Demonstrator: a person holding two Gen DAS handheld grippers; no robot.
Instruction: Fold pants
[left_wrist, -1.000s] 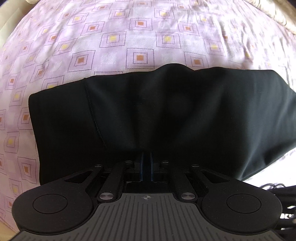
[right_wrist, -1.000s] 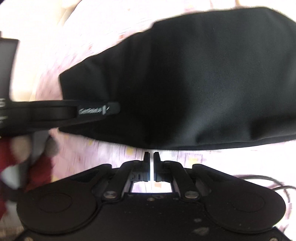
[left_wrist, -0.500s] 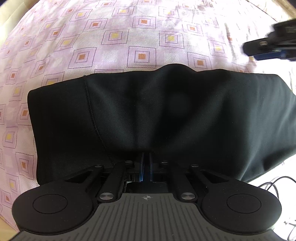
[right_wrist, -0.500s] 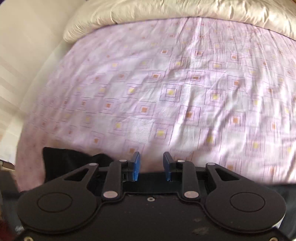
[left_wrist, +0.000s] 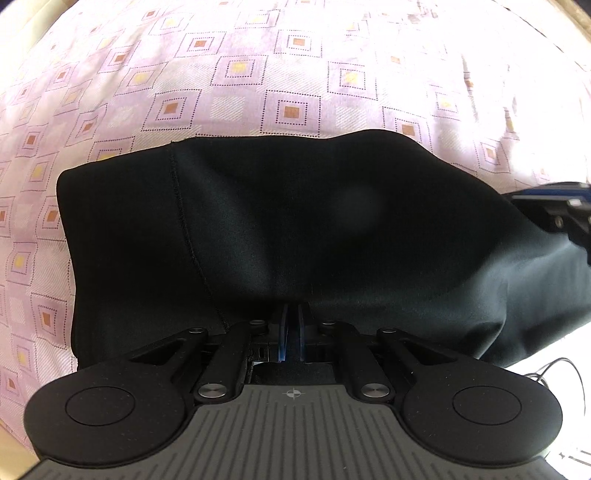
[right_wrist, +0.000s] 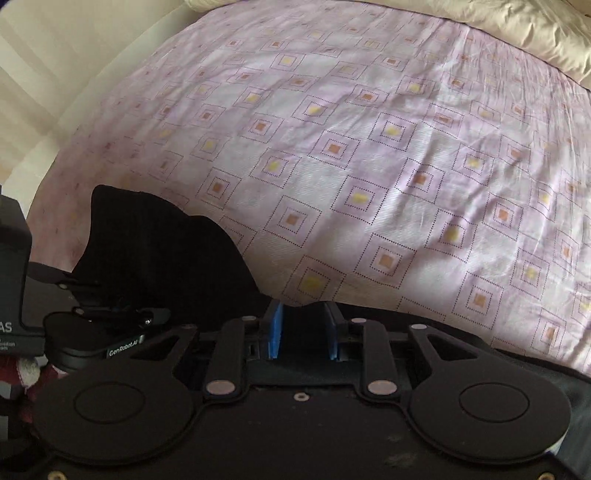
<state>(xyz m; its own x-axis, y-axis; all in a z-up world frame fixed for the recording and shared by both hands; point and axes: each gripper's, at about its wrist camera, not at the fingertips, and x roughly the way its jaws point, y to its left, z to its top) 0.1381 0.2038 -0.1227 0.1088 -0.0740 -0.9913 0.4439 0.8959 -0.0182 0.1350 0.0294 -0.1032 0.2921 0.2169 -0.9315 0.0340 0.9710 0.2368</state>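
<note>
The black pants (left_wrist: 295, 229) lie folded on the purple patterned bedsheet (left_wrist: 258, 85). My left gripper (left_wrist: 293, 325) is shut on the near edge of the pants, the fabric pinched between its blue pads. My right gripper (right_wrist: 303, 328) is open, its blue pads astride the near edge of the pants (right_wrist: 162, 258), fabric lying between them. The right gripper also shows at the right edge of the left wrist view (left_wrist: 557, 210). The left gripper's body shows at the left of the right wrist view (right_wrist: 96, 325).
A cream duvet (right_wrist: 480, 26) lies bunched at the far end of the bed. A pale wall or bed frame (right_wrist: 55, 66) runs along the left side. Thin cables (left_wrist: 561, 369) hang off the bed's near right edge.
My right gripper swung from beside the pants to their near edge and opened, its pads now around the fabric. My left gripper stayed shut on the pants and moved slightly closer to the bed.
</note>
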